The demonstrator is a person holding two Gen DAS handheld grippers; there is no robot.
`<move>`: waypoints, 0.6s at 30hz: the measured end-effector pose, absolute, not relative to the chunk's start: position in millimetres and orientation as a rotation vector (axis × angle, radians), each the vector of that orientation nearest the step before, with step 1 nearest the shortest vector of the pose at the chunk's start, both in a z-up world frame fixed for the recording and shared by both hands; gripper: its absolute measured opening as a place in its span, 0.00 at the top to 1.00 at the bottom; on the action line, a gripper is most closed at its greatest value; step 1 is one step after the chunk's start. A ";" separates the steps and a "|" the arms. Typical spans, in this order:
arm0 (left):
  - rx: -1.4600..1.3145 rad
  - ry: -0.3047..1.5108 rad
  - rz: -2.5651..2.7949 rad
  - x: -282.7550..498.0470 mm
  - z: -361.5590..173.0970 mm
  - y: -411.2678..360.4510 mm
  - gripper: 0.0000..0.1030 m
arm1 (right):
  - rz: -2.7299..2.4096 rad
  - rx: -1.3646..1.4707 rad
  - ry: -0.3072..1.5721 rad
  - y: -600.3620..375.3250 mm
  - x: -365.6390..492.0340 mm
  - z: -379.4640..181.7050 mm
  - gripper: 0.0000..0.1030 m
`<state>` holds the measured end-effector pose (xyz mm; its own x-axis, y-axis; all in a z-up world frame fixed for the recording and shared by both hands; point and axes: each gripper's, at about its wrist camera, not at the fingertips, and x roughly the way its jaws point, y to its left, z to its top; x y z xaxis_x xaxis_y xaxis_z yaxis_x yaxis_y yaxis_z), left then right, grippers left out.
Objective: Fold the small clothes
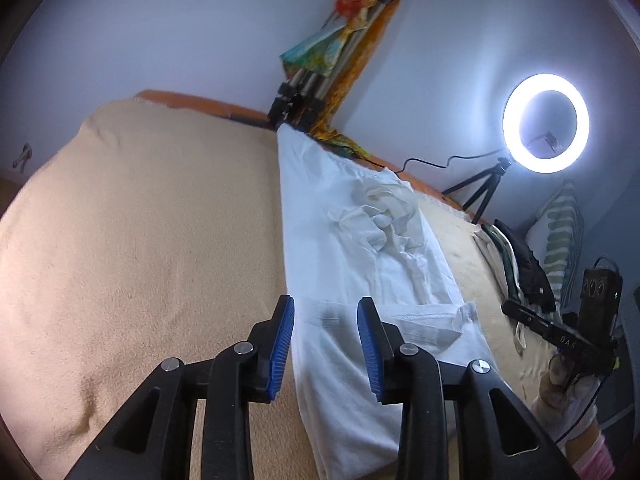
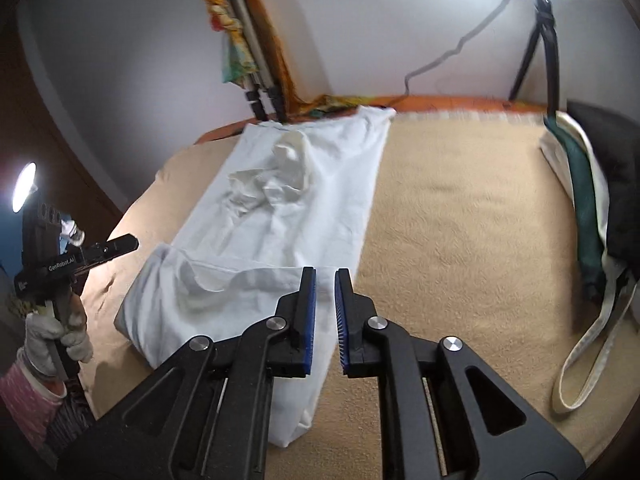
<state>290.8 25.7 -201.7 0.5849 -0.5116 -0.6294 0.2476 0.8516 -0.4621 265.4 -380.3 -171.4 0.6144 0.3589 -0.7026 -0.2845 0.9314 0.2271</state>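
Left wrist view: left tongs spread wide, holding nothing, hovering over the near end of the white garment, which lies lengthwise on the bed w/ a crumpled bunch mid-way.

Right wrist view: right tongs parted only a narrow gap, nothing btwn them, just over the garment's near right edge; a folded-back flap sits beside them.

Cloth looks thin, soft, light (will sag, not hold shape). Best hold: near corners or hem.
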 end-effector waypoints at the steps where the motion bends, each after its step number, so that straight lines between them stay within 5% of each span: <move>1: -0.327 0.835 -0.460 289.5 -199.7 23.0 0.68 | 0.377 0.078 0.833 -374.5 264.6 -170.7 0.90; 4: -0.265 0.828 -0.479 288.4 -198.1 11.2 0.56 | 0.357 -0.012 0.871 -356.3 267.3 -179.1 0.76; 5: -0.242 0.831 -0.484 289.1 -199.3 7.5 0.55 | 0.343 -0.029 0.883 -354.2 269.5 -184.1 0.59; 6: -0.214 0.836 -0.487 289.9 -201.6 2.2 0.55 | 0.332 -0.032 0.884 -354.4 271.2 -187.6 0.53; 18: -0.086 0.831 -0.513 274.1 -188.7 -26.1 0.56 | 0.602 -0.240 0.794 -306.8 264.9 -170.9 0.53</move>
<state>274.1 -26.1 -188.7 0.5601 -0.4676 -0.6839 0.4013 0.8753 -0.2698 264.9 -306.8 -170.9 0.5458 0.4145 -0.7282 -0.5891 0.8078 0.0183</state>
